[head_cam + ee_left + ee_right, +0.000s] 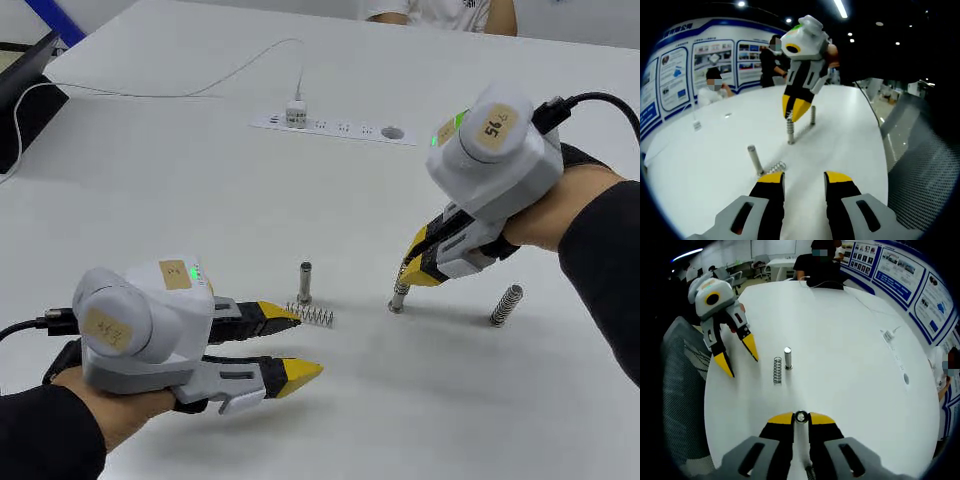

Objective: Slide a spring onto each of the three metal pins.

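A bare metal pin (304,282) (755,159) (788,358) stands upright on the white table, with a loose spring (311,315) (777,167) (777,370) lying beside it. My left gripper (295,342) (802,177) (741,362) is open just short of that spring, touching nothing. My right gripper (412,265) (795,112) (801,416) points down over a second pin (400,293) (790,134), shut on a spring (788,120) at the pin's top. A third pin (507,305) (813,115), wrapped in coils, stands to the right.
A white power strip (335,128) with a plugged charger (296,112) and a cable lies at the table's far side. A person (440,10) sits beyond it. A dark screen (25,85) is at the left edge. A mesh chair (920,165) stands off the table's edge.
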Tool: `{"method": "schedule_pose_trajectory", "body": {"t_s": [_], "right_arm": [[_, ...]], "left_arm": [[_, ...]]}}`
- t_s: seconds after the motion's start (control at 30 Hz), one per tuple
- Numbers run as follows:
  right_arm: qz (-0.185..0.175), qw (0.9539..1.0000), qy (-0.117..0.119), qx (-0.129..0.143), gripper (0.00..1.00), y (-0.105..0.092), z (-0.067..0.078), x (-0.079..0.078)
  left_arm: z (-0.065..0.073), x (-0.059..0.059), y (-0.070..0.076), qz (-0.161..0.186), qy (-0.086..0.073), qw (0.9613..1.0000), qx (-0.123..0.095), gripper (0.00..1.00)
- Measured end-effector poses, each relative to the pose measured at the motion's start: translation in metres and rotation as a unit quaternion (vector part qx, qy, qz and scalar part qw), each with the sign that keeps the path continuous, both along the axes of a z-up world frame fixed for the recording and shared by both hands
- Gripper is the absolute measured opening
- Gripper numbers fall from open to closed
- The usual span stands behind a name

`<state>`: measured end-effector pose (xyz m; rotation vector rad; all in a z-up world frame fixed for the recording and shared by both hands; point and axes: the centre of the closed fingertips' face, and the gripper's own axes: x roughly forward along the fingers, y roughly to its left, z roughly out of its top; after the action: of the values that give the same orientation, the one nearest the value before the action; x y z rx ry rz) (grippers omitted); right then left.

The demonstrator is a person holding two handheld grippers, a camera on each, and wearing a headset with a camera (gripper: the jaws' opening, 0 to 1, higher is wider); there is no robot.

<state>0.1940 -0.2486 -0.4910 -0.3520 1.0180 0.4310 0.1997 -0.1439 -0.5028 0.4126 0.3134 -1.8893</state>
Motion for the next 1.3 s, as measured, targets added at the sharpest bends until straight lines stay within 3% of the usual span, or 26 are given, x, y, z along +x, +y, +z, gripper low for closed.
{"method": "schedule_pose_trajectory", "body": {"t_s": [0.6,0.93,1.3], "right_arm": [[-0.013,0.9998,0.016,0.003,0.12,-0.001,-0.024,-0.002],[-0.016,0.9998,0.012,0.005,0.14,-0.002,-0.021,-0.002],[-0.007,0.9999,-0.011,-0.004,0.2,0.003,-0.006,0.0]], "left_arm": [[0.0,0.0,0.0,0.0,0.0,1.0,0.001,0.32],[0.0,0.001,0.0,0.001,-0.001,1.0,0.001,0.32],[0.001,0.001,0.0,0.002,-0.002,1.0,0.002,0.32]]}}
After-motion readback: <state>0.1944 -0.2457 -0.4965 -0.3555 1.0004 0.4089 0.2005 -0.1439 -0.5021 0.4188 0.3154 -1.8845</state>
